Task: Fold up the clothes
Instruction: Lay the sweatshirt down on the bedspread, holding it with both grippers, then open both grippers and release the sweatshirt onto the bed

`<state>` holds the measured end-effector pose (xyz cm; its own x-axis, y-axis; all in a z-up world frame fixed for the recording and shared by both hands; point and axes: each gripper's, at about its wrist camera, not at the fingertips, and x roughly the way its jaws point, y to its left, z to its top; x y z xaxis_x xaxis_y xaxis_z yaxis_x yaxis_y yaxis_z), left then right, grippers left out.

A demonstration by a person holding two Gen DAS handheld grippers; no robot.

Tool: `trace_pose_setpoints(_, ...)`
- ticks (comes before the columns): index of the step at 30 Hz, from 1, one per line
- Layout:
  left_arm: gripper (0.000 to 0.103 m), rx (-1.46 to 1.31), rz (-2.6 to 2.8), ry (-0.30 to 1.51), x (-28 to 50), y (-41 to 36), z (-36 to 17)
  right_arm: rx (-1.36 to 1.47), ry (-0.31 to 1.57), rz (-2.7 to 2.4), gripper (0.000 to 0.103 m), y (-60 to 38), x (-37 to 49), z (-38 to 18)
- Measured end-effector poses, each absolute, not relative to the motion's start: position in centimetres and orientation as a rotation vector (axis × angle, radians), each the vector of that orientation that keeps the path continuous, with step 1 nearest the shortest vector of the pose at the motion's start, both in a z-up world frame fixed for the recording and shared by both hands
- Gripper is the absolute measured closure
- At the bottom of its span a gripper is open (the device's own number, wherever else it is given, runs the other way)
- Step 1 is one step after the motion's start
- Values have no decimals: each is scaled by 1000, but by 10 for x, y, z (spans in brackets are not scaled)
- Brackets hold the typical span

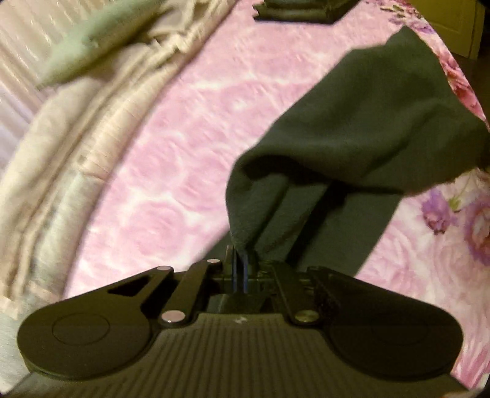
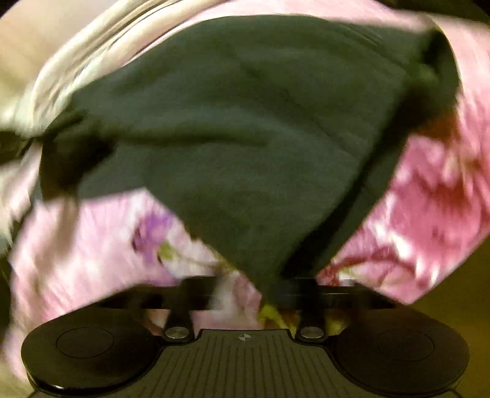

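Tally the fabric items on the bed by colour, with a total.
Dark green garment: 1
Pale green cloth: 1
Cream fabric heap: 1
Dark folded pile at the far edge: 1
Pink floral bedspread underneath: 1
Total: 5

A pink floral bedspread [image 1: 190, 128] covers the bed; a dark flat object [image 1: 301, 12] lies at its far edge, blurred beyond telling what it is
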<state>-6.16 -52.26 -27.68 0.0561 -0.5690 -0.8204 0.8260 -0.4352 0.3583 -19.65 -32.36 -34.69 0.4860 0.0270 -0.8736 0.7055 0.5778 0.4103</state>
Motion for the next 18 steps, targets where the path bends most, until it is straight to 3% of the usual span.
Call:
trace_pose_setpoints(8, 102, 1521, -1840, 163, -117, -446, -223, 726, 1133, -506, 100, -395, -273, -258)
trace_pose_setpoints(12, 101, 1645, -2030, 265, -194, -399, -230, 625, 1265, -603, 99, -419, -314, -238)
trace_pose_setpoints(17, 95, 1679, -2045, 523, -254, -384, -262, 614, 1333, -646, 98, -431, -319, -248)
trace_pose_setpoints(18, 93, 1669, -2039, 565, -257, -386, -263, 609, 1335, -650, 87, -433, -318, -250)
